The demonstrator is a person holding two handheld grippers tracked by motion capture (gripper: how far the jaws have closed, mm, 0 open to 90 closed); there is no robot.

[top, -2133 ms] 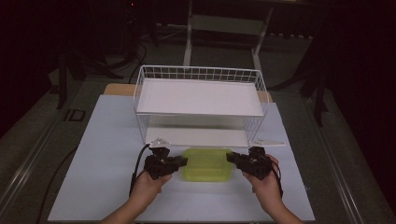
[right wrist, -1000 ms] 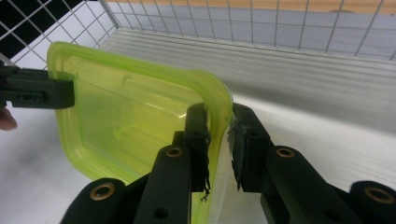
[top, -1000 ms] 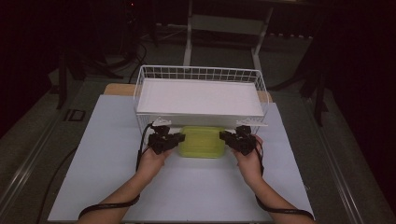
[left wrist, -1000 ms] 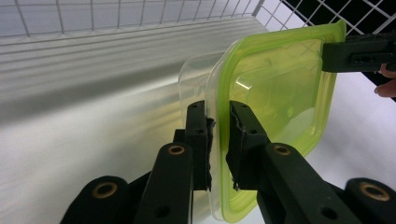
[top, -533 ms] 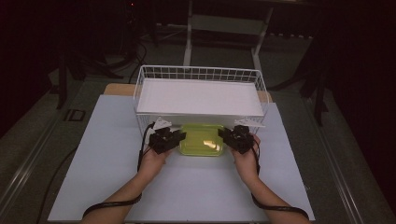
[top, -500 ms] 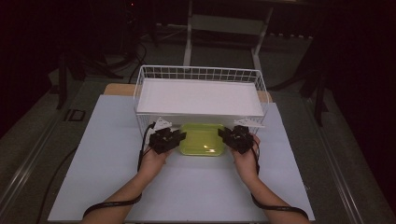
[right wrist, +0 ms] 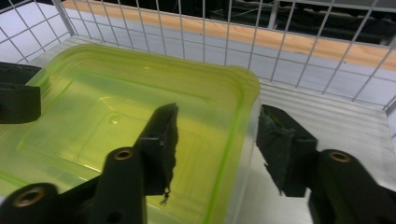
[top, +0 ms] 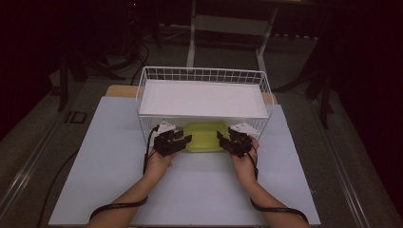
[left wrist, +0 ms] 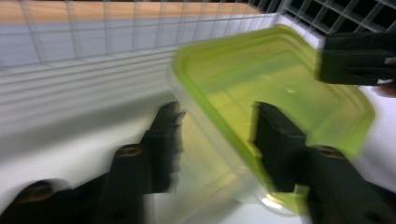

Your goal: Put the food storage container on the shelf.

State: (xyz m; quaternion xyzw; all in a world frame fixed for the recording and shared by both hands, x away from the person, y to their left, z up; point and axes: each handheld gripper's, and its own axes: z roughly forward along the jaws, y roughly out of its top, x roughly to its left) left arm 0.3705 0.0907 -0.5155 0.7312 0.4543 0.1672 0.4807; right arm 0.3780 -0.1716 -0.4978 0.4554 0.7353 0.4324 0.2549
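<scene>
Item: a shallow yellow-green plastic container [top: 205, 136] with a fitted lid, clear-walled below the lid.
Location: on the lower level of the white wire rack [top: 203, 75], under its white shelf board [top: 202, 98], near the front opening; the rack stands on the pale table sheet [top: 100, 161].
Left gripper [top: 182, 141]: jaws have just been opening; they straddle the container's left rim, one jaw over the lid, one outside the wall, pads apparently off the plastic. Released.
Right gripper [top: 223, 141]: jaws have just been opening; one jaw above the lid, one outside the right wall, with a visible gap at the wall. Released.
Handling, judged: light, looks empty; thin walls likely flex under a hard pinch; smooth plastic may slip. Not fragile.
Hold points, judged: the two short ends at the rim, where lid and wall stiffen each other; a two-sided hold keeps it level.
Orientation: upright, lid uppermost, sitting flat.
Long axis: runs left to right across the rack front, parallel to the table's near edge; short sides face the grippers.
</scene>
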